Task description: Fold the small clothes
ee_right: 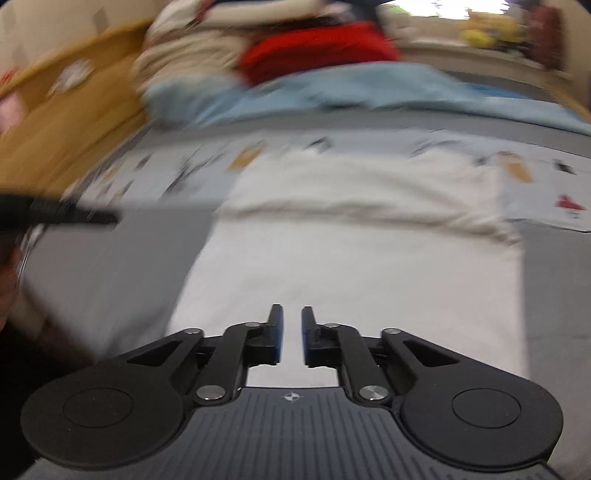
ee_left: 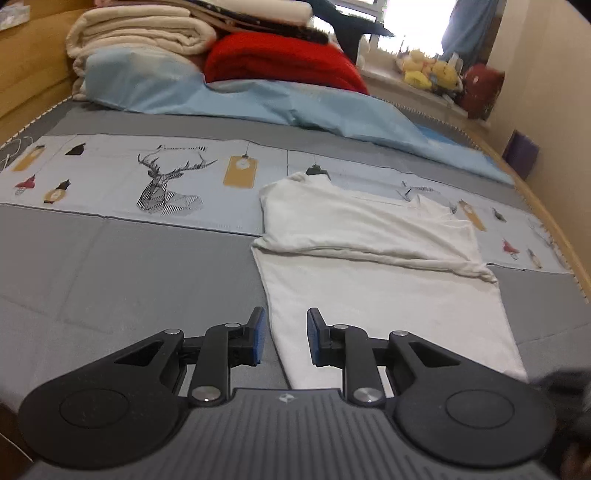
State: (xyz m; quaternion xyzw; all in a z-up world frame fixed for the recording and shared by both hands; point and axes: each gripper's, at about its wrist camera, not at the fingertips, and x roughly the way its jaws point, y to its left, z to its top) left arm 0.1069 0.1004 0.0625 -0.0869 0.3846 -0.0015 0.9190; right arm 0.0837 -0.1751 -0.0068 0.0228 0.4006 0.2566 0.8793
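A white garment (ee_left: pixel 369 229) lies flat on the grey bed cover (ee_left: pixel 129 266), its far part folded back over itself into a rumpled band. My left gripper (ee_left: pixel 286 314) hovers over the garment's near left edge, open, with nothing between its blue pads. In the blurred right wrist view the same garment (ee_right: pixel 351 258) fills the middle. My right gripper (ee_right: pixel 291 312) hangs above its near part, shut to a thin slit with nothing in it. A dark blurred shape (ee_right: pixel 55 216) juts in from the left there.
Stacked cream blankets (ee_left: pixel 140 33) and a red blanket (ee_left: pixel 280 59) sit at the head of the bed on a light blue sheet (ee_left: pixel 258 99). A deer-print strip (ee_left: pixel 162 181) crosses the cover. Wooden frame (ee_left: pixel 26 62) left, wall (ee_left: pixel 554 110) right, plush toys (ee_left: pixel 432 70) on the sill.
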